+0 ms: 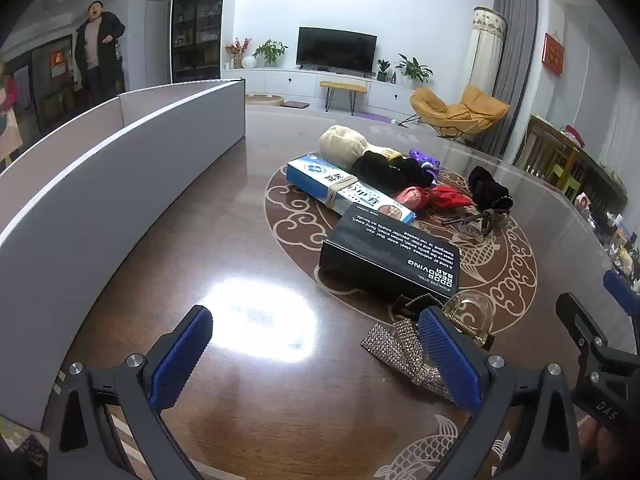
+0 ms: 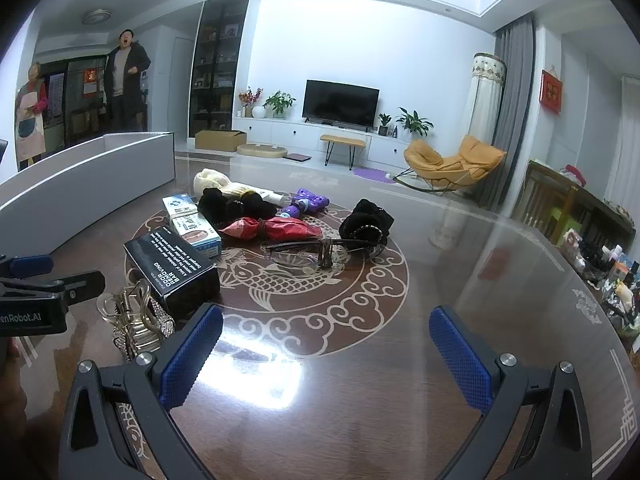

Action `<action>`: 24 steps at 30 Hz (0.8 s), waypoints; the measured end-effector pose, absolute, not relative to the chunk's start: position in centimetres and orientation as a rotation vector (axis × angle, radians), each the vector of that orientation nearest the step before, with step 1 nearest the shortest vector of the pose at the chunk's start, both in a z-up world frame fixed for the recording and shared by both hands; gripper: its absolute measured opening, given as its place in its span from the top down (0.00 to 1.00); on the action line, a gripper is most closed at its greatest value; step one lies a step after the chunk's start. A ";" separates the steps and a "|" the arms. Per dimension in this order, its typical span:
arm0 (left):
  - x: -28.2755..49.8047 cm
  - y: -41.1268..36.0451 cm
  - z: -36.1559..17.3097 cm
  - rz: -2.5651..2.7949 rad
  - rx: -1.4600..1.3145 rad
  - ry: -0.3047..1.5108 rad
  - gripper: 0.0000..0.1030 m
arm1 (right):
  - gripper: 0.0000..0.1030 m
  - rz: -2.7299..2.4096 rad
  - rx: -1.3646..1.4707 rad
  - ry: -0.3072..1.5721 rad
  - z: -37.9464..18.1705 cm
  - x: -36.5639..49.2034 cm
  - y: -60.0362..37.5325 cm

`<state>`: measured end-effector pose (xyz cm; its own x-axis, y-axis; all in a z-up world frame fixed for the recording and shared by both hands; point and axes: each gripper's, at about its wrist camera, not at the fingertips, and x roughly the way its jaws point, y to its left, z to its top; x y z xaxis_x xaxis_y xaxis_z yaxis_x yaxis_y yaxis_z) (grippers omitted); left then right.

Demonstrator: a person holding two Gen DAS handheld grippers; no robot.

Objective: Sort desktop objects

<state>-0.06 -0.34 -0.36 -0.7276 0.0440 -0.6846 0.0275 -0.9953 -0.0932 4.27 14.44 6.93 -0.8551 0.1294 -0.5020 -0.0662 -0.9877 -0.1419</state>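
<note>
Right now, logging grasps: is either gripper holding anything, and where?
Nothing is held. The left gripper and right gripper are both open over the table.

Black box (image 1: 390, 250) reading "ODOR REMOVING BAR" (upside down), left gripper (image 2: 32, 304) marked "enRobot.AI"

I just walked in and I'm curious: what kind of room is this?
Most likely a home living room: a flat television on a low white cabinet, a yellow lounge chair, and potted plants beside it.

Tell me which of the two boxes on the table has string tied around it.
The blue-and-white box, farther back beside the black one, which has white lettering and no string.
</note>
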 end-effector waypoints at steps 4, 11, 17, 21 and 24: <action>0.0 -0.4 -0.4 2.912 -1.158 -0.143 0.00 | 0.00 2.923 -0.824 -0.197 6.8 4.1 14.3; 0.2 -0.4 -0.5 2.929 -1.165 -0.105 0.00 | 0.00 2.948 -0.834 -0.199 6.6 4.1 14.2; 0.3 -0.8 -1.0 2.941 -1.215 -0.083 0.00 | 0.00 2.988 -0.846 -0.191 6.6 4.0 14.0; -0.2 -1.0 -1.5 2.961 -1.267 -0.068 0.00 | 0.00 3.108 -0.899 -0.165 6.5 3.9 13.7; -0.2 -1.7 -1.7 2.987 -1.285 -0.089 0.00 | 0.00 3.210 -1.015 -0.197 6.0 3.2 12.9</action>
